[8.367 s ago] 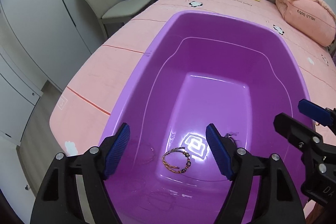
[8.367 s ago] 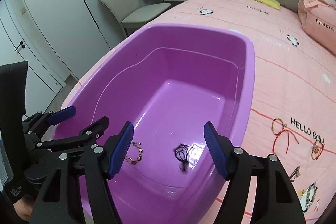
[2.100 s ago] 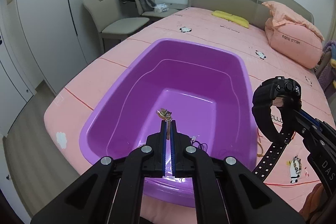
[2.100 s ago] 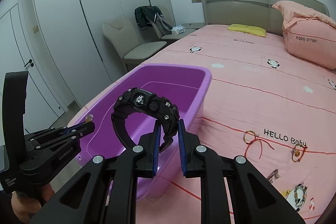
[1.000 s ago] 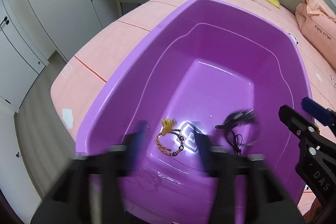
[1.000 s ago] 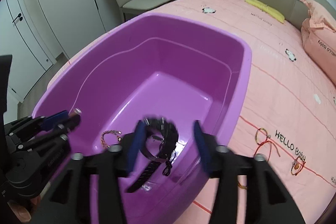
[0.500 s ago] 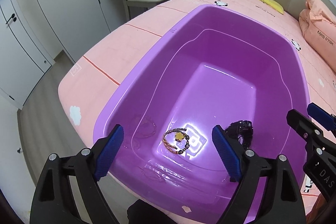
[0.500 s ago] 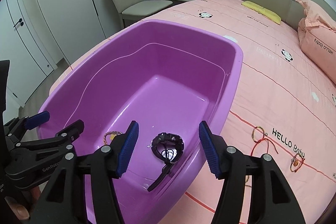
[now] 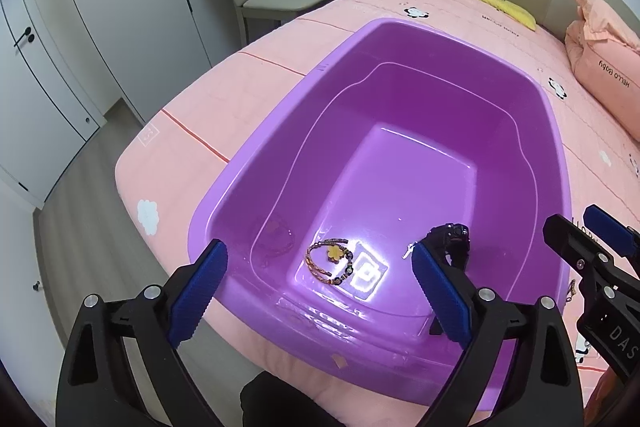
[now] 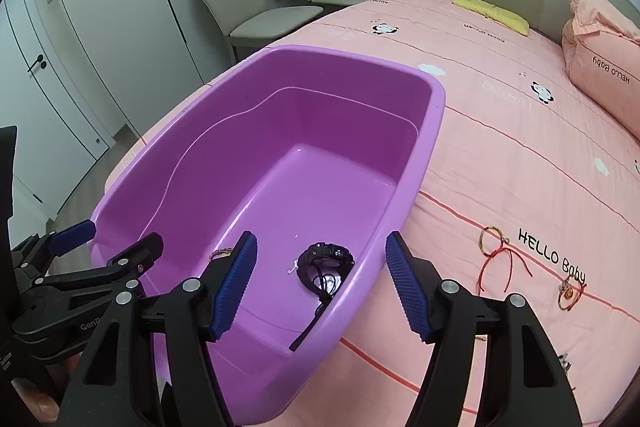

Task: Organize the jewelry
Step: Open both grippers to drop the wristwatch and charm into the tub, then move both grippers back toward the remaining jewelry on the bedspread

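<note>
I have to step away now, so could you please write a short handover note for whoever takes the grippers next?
Left gripper: open, holding nothing, above the near end of the purple tub.
Right gripper: open, holding nothing, over the tub's near right corner.
Done: black watch and beaded bracelet with yellow flower charm lie on the tub floor.
Left: red string bracelet and small charm bracelet lie on the pink bedspread, right of the tub.

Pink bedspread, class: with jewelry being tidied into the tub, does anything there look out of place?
Yes. A red-string bracelet and a smaller bracelet lie loose on the bedspread beside the purple tub, while the watch and beaded bracelet are already inside.
</note>
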